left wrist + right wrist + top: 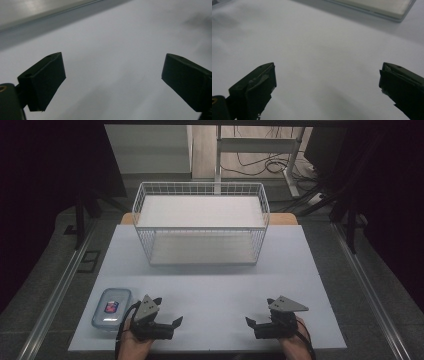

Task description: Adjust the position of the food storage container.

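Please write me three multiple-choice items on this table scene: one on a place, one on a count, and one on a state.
1. Where does the lidded box lie?
A. inside the wire basket
B. at the table's near left corner, beside the left gripper
C. at the table's far right edge

2. How many shelves does the basket hold?
A. two
B. none
C. four

3. How do the left gripper and right gripper stand?
A. both shut on the box
B. one open, one shut
C. both open with nothing between the fingers

Answers:
1 B: the high view shows the box left of the left gripper, near the front edge.
2 A: an upper and a lower white shelf show inside the basket.
3 C: each gripper view shows wide-apart fingers over bare table.
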`<state>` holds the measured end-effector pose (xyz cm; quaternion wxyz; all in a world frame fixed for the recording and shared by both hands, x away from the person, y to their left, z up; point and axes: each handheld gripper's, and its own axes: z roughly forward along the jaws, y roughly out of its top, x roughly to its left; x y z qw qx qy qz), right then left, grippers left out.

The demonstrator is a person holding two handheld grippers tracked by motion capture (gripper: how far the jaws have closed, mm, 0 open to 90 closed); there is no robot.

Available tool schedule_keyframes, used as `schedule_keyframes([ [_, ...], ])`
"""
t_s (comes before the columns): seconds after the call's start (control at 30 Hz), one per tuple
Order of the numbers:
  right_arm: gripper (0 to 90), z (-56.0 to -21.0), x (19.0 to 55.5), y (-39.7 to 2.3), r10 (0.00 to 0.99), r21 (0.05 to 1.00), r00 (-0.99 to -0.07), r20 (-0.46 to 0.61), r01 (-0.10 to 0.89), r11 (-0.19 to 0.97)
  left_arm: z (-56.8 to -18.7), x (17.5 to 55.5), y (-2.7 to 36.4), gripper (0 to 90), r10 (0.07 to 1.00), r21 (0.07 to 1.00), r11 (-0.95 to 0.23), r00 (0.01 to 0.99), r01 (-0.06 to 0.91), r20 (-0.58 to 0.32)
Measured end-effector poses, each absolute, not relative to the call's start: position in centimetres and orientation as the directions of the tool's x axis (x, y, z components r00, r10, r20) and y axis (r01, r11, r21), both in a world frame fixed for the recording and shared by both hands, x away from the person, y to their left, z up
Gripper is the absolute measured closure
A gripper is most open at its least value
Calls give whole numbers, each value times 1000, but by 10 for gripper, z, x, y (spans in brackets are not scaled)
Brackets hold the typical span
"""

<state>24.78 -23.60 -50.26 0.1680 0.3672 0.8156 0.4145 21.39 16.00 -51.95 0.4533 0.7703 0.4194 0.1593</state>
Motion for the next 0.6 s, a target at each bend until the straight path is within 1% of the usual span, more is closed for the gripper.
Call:
schedule_keyframes([
  [0.1, 0, -505, 249, -235, 740, 796, -672, 35, 467, 385, -520, 217, 162, 33, 801, 813, -255, 585, 523, -126],
  [0.2, 0, -504, 249, -235, 749, 808, -662, 30, 457, 371, -520, 218, 165, 34, 796, 813, -248, 589, 527, -139],
  [0.23, 0, -503, 249, -233, 765, 818, -644, 21, 452, 357, -518, 218, 167, 36, 793, 817, -237, 591, 525, -150],
  [0.3, 0, -503, 250, -233, 777, 820, -629, 16, 453, 350, -517, 218, 167, 54, 795, 817, -237, 588, 525, -147],
  [0.33, 0, -505, 252, -232, 807, 815, -591, 0, 467, 342, -516, 218, 169, 65, 799, 814, -242, 585, 527, -141],
  [0.37, 0, -505, 252, -232, 807, 815, -591, 0, 467, 342, -516, 218, 169, 70, 799, 814, -242, 585, 527, -141],
  [0.43, 0, -506, 254, -233, 831, 806, -556, -9, 488, 335, -515, 219, 169, 85, 806, 810, -253, 578, 529, -126],
  [0.5, 0, -506, 254, -233, 833, 800, -552, -16, 492, 342, -515, 218, 169, 102, 809, 812, -253, 576, 526, -121],
  [0.57, 0, -506, 255, -232, 830, 775, -557, -33, 510, 374, -513, 218, 170, 116, 809, 815, -258, 577, 519, -112],
  [0.6, 0, -506, 255, -232, 824, 767, -566, -24, 518, 378, -511, 218, 170, 124, 810, 814, -264, 577, 517, -103],
])
